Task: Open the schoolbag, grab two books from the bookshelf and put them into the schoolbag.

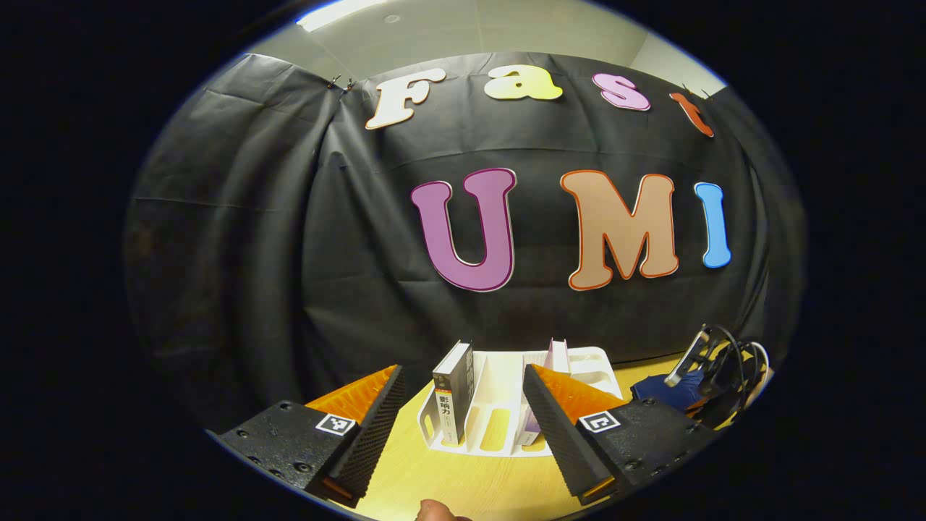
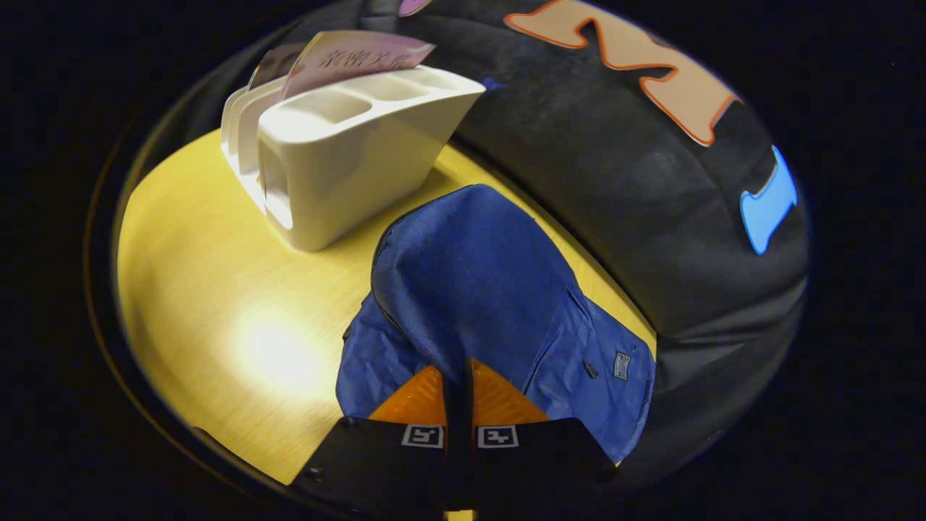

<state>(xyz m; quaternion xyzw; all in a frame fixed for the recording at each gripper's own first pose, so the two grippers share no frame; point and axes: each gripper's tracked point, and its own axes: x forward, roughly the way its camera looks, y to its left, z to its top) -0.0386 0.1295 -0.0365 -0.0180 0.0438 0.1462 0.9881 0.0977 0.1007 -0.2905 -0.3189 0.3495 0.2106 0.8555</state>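
Note:
In the right gripper view the blue schoolbag (image 2: 477,282) lies on the table beside the white bookshelf (image 2: 347,159). My right gripper (image 2: 459,380) is shut, its fingers pinching the bag's top fabric, which rises toward them. A pink book (image 2: 354,58) stands in the shelf. In the left gripper view my left gripper (image 1: 463,427) is open and faces the bookshelf (image 1: 506,420) from a short way off. A dark book (image 1: 453,394) stands in the shelf's left slot and the pink book (image 1: 557,356) further right. The right gripper (image 1: 691,362) shows far right above the schoolbag (image 1: 665,391).
Everything rests on a yellow wooden table (image 1: 463,477) that ends at the black cloth wall behind the shelf. Cables (image 1: 734,362) trail from the right gripper. A fingertip (image 1: 434,511) shows at the bottom edge. Bare tabletop (image 2: 217,304) lies left of the bag.

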